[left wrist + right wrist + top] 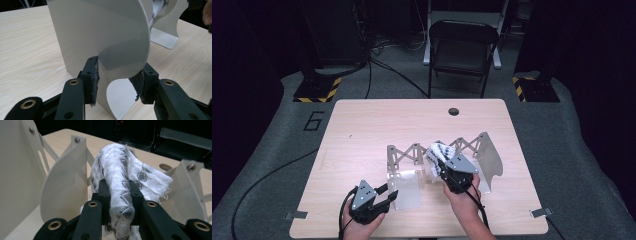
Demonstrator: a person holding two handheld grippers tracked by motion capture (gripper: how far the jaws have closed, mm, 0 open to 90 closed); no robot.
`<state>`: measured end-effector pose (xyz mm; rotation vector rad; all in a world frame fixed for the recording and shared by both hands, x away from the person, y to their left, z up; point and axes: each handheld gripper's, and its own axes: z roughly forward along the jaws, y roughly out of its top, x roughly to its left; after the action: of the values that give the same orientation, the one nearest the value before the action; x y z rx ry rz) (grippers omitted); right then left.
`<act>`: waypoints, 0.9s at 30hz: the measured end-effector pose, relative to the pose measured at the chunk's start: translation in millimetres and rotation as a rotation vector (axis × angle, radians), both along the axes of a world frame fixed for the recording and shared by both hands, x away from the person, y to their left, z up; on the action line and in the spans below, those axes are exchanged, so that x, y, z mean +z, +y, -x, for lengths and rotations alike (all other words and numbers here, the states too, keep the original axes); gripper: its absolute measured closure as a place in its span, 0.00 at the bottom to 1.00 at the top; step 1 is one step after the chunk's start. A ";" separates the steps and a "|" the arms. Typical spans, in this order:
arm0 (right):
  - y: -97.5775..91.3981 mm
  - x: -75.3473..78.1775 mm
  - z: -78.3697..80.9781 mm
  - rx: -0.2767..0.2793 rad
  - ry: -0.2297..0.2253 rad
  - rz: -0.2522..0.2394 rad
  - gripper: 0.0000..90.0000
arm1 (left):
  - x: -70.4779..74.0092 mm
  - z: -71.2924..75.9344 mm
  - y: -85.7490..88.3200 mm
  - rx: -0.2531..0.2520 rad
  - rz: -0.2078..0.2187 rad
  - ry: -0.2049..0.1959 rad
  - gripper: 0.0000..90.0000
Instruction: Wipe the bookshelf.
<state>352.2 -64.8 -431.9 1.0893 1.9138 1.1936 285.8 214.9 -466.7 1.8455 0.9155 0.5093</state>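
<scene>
The only writing that can be read is a large number "6" (314,121) marked on the grey floor, left of the table (362,130); the things on the table carry no label or brand. On the left, the left gripper (384,192) is held low over the near part of the light wooden table, and its jaws stand apart around the near edge of the leftmost plate (100,37) of the rack. In the left gripper view the left pad lies against the plate's curved edge, while the right pad seems a little apart from it, so the jaws are not pressing on the plate. The rack (412,155) is a pale grey metal divider that stands upright in the middle of the table: several thin plates with rounded tops, joined at the back by crossed bars with rivets, each plate with a flat foot on the wood. To the right, the right gripper (439,167) has its jaws clamped on a cloth (120,182), a white knitted piece with a grey diamond pattern and loose threads on its edge. The cloth is bunched into a thick roll between the pads and hangs over them, raised above the table between two plates of the rack. Behind the table stands a dark folding chair (463,47).
</scene>
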 end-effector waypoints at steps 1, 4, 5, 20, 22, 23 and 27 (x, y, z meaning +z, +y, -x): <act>1.0 0.6 -0.4 -0.005 0.001 -0.009 0.86 | -0.4 0.0 -0.1 -0.003 -0.001 0.004 0.65; 1.9 -8.2 -3.4 -0.004 0.026 0.010 0.86 | -1.0 -0.2 -0.2 0.000 0.002 0.005 0.65; 2.5 -13.3 -4.1 -0.006 0.042 0.023 0.86 | -1.1 -0.4 -0.1 0.001 0.001 0.005 0.65; -5.5 6.9 1.0 -0.020 -0.028 -0.046 0.86 | -1.8 -1.6 0.6 -0.002 -0.009 0.001 0.65; -4.4 5.5 2.0 -0.020 -0.028 -0.029 0.86 | -2.0 -1.5 0.4 -0.004 -0.007 0.007 0.65; -3.8 3.0 1.1 -0.020 -0.023 -0.019 0.86 | -1.4 -1.4 0.9 -0.011 -0.013 0.013 0.65; -2.9 -18.8 -4.4 -0.037 0.058 0.016 0.86 | -2.2 -1.5 0.6 -0.005 -0.006 0.006 0.65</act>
<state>356.6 -67.7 -450.7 1.1570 1.9354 1.1363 287.3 215.6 -469.0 1.8552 0.9140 0.5048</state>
